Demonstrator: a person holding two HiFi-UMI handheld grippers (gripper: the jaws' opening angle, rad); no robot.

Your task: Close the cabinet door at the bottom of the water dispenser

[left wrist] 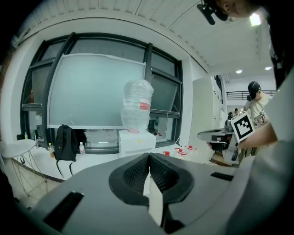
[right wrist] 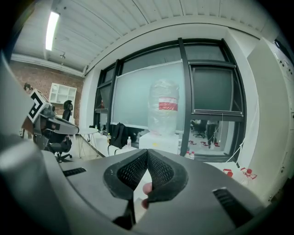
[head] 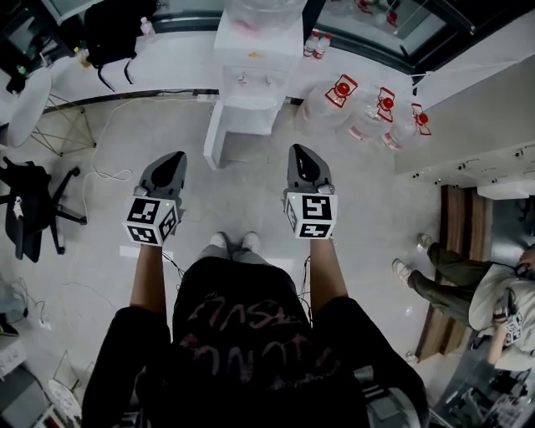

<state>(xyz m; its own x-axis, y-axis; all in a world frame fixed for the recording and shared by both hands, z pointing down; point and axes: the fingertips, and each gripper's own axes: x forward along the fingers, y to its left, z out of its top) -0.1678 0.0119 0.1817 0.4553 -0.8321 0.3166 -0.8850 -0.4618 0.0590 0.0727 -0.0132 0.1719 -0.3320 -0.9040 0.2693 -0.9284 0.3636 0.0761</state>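
Note:
The white water dispenser point(head: 251, 79) stands ahead of me against the window ledge, with a clear bottle point(head: 259, 12) on top. Its bottom cabinet door point(head: 213, 138) hangs open, swung out toward me on the dispenser's left side. My left gripper point(head: 173, 161) is shut and empty, a short way in front of the door and to its left. My right gripper point(head: 304, 154) is also shut with nothing in it, off the dispenser's right corner. The left gripper view shows the dispenser point(left wrist: 137, 143) beyond the closed jaws point(left wrist: 149, 156). The right gripper view shows the dispenser point(right wrist: 158, 141) past its closed jaws point(right wrist: 148, 151).
Several spare water bottles with red caps point(head: 368, 109) lie on the floor right of the dispenser. A black backpack point(head: 117, 33) rests on the ledge at left, and a black office chair point(head: 29, 209) stands far left. A seated person point(head: 468, 284) and a wooden bench point(head: 447, 267) are at right.

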